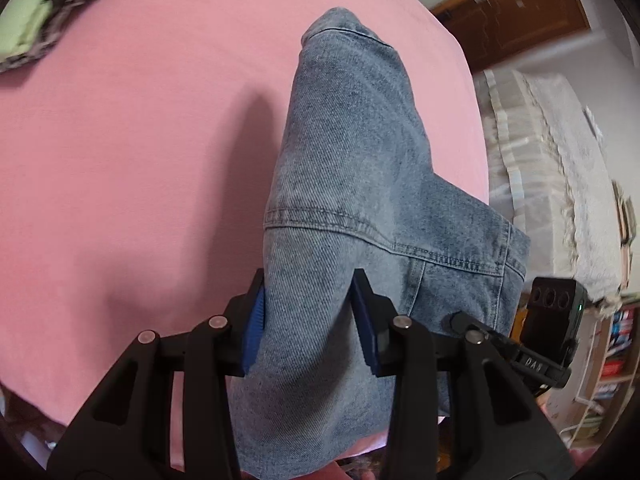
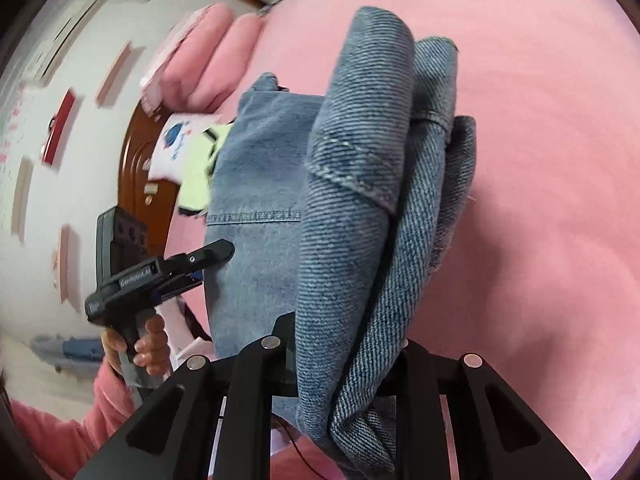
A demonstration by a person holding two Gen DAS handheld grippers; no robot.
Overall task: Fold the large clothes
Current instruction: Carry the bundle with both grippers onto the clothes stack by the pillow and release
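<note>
A: Pink bedsheet (image 1: 120,160) under everything, wardrobe (image 1: 516,12) behind. Risks?

B: Heavy denim could slide out of a pinch; weight would do it.

A: Tongs?

B: Left gripper (image 1: 310,320) pinches the jeans (image 1: 352,152) between blue pads (image 1: 256,316). Right gripper (image 2: 344,360) is pressed onto a thick bunch of them.

A: Look?

B: Faded blue, stitched seams, bunched, held up over the bed.
</note>
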